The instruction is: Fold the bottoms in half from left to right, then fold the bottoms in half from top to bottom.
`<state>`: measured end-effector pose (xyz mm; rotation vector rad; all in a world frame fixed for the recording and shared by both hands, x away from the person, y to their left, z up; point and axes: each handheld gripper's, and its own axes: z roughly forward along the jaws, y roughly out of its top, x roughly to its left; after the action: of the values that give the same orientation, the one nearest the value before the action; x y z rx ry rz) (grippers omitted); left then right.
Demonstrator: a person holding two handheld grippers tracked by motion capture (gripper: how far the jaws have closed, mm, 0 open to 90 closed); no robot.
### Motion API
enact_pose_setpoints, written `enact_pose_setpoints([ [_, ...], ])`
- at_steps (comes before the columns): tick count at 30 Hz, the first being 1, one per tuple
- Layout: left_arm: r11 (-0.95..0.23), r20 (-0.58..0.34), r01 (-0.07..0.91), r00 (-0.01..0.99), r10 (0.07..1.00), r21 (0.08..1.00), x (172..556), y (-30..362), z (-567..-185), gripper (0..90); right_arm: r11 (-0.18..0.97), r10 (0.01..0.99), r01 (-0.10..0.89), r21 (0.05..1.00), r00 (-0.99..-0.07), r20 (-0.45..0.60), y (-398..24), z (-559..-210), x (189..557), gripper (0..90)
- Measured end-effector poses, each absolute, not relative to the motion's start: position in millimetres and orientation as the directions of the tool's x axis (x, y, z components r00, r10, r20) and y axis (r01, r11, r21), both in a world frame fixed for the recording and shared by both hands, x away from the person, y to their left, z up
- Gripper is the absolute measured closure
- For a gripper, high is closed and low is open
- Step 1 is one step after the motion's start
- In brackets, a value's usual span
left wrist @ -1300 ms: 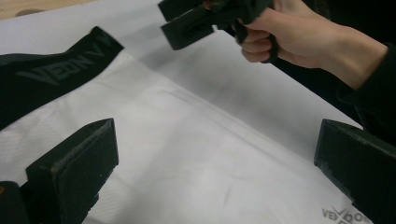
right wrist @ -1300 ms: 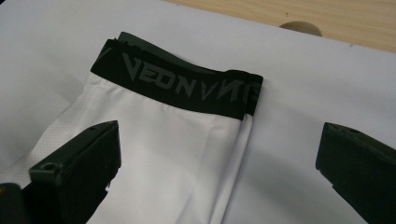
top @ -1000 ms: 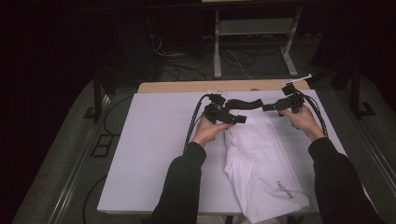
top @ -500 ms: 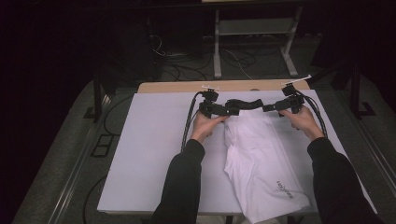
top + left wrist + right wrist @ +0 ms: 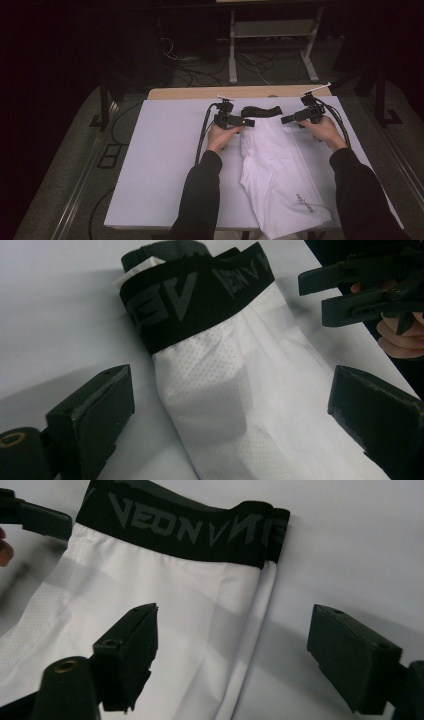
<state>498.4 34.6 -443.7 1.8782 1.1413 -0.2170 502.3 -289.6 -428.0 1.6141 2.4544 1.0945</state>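
A white sports garment (image 5: pixel 280 165) with a black lettered waistband (image 5: pixel 261 111) lies flat on the white table cover (image 5: pixel 160 150), with the waistband at the far end. My left gripper (image 5: pixel 248 121) sits low at the waistband's left end. Its jaws have just been closing a little. They are still wide apart, with white mesh fabric (image 5: pixel 215 390) between them and untouched. My right gripper (image 5: pixel 285 119) hovers at the waistband's right end. Its jaws have also just been closing and straddle the garment's side edge (image 5: pixel 250 630) without pressing on it.
The table's wooden far edge (image 5: pixel 200 93) shows beyond the cover. A metal stand (image 5: pixel 232 55) and loose cables (image 5: pixel 175 57) are on the dark floor behind it. Bare cover stretches to the left of the garment.
My left gripper has shifted slightly left and sunk toward the table. The waistband now lies flatter. The right hand has kept its place.
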Motion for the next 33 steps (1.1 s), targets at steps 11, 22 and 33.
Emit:
enact_pose_setpoints([
  [11,-0.189,-0.542,0.790,0.552,0.634,0.583,497.1,31.8,-446.7,14.4,0.226,0.801,0.822,0.522,-0.462,0.381,-294.7,-432.7,500.3,35.3],
  [22,-0.187,-0.521,0.806,0.520,0.676,0.562,495.9,32.6,-448.5,31.9,0.250,0.793,0.837,0.487,-0.465,0.393,-289.7,-440.4,501.0,49.7],
  [33,-0.225,-0.496,0.809,0.526,0.691,0.544,492.7,29.4,-449.0,63.7,0.285,0.814,0.831,0.477,-0.473,0.338,-276.1,-439.5,498.6,74.7],
])
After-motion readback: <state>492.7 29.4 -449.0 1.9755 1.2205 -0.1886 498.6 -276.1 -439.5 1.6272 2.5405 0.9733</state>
